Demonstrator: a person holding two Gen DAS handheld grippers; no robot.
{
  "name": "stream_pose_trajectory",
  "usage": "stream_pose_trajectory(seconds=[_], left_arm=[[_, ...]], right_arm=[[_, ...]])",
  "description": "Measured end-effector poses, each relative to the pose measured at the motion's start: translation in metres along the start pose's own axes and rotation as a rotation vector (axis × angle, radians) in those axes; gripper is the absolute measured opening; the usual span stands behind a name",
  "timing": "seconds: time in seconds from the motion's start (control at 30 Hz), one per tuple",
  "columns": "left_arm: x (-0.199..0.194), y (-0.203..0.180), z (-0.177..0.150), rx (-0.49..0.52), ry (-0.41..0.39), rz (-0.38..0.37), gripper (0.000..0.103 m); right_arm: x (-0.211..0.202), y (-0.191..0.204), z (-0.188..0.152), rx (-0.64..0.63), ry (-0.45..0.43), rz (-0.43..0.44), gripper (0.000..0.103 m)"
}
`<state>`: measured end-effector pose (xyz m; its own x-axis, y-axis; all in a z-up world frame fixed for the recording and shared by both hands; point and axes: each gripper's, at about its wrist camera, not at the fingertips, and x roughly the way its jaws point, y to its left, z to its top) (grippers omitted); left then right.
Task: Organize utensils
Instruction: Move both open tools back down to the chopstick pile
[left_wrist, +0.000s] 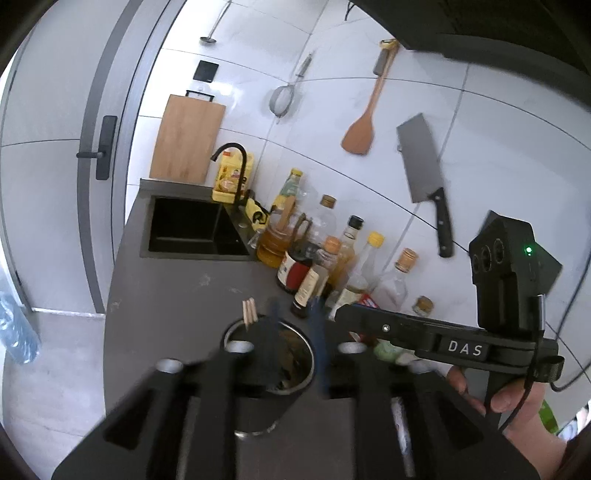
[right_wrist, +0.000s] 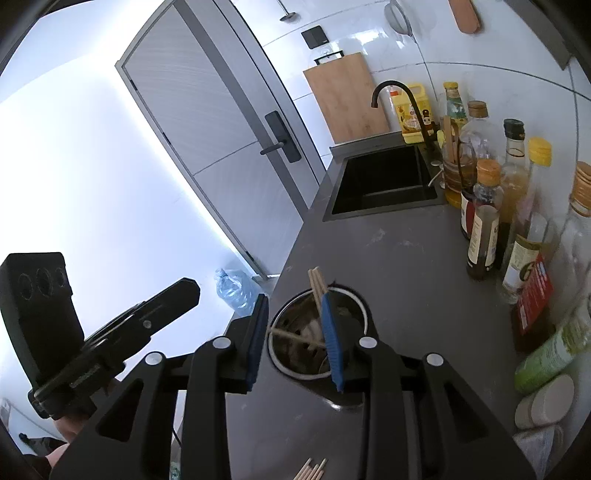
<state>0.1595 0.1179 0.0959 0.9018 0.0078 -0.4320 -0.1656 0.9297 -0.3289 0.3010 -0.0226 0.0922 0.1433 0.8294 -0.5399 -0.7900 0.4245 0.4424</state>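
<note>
White wall tiles back a grey surface with a black sink at its far end and a row of bottles along the wall. A metal utensil holder stands on the surface near its front edge, with wooden chopsticks standing in it — more chopsticks lie loose on the surface in front of it.

In the right wrist view the right claw sits just above the holder's rim, its blue pads parted to either side of the opening; nothing is pinched between them. In the left wrist view the left claw hangs over the same holder, blurred, its jaws partly open and gripping nothing that can be made out.

Only one piece of writing is readable — "DAS", in white on the black body of the right-hand tool. Bottle labels are too small or blurred to read.
</note>
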Motion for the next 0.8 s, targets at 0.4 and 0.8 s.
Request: stream_pose_trajectory(seconds=[0.4,0.8], left_arm=[[-0.068,-0.020,-0.017,0.018,0.017,0.044,0.033],[-0.116,-0.022,-0.040,-0.040,0.061,0.045,0.084]], right_arm=[[-0.063,0.025,-0.030,0.107,-0.013,0.096,0.062],[-0.093,0.037,-0.065,0.169,0.066,0.031,0.084]])
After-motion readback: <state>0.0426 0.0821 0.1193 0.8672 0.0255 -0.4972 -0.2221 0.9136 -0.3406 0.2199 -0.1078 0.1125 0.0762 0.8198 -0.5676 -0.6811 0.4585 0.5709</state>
